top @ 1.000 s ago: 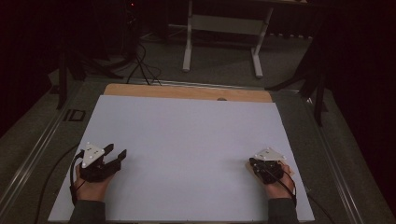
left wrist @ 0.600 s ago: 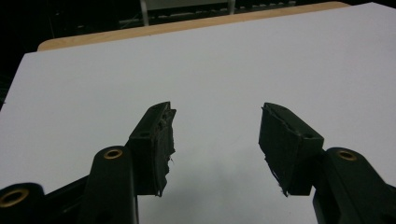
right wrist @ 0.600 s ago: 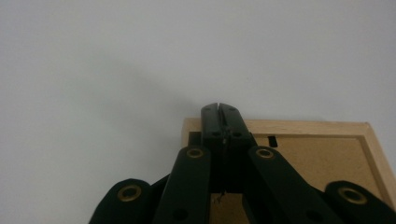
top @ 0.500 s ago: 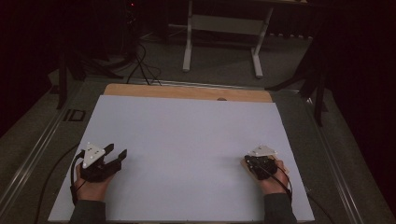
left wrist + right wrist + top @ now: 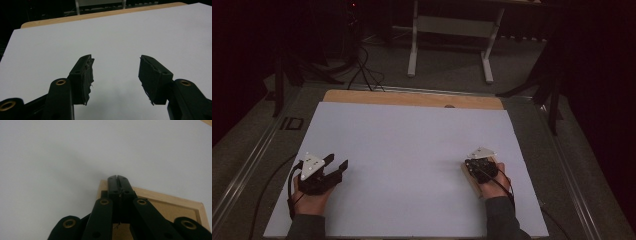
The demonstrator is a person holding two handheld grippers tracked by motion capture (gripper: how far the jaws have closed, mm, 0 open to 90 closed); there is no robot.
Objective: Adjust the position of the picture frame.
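Sheet (image 5: pixel 412 160): laid on table (image 5: pixel 412 98), far edge strip left uncovered.
Board (image 5: pixel 473 181): on sheet, near-right, under right gripper (image 5: pixel 481 167).
Left gripper (image 5: pixel 334 167): near-left, over bare sheet.

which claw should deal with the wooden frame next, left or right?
Right. The right claw, shut, sits right over the frame; whether it grips it I cannot tell. The left claw is open, far across the table.

A white-topped table (image 5: pixel 412 150) carries a shallow wooden tray (image 5: pixel 172 207).
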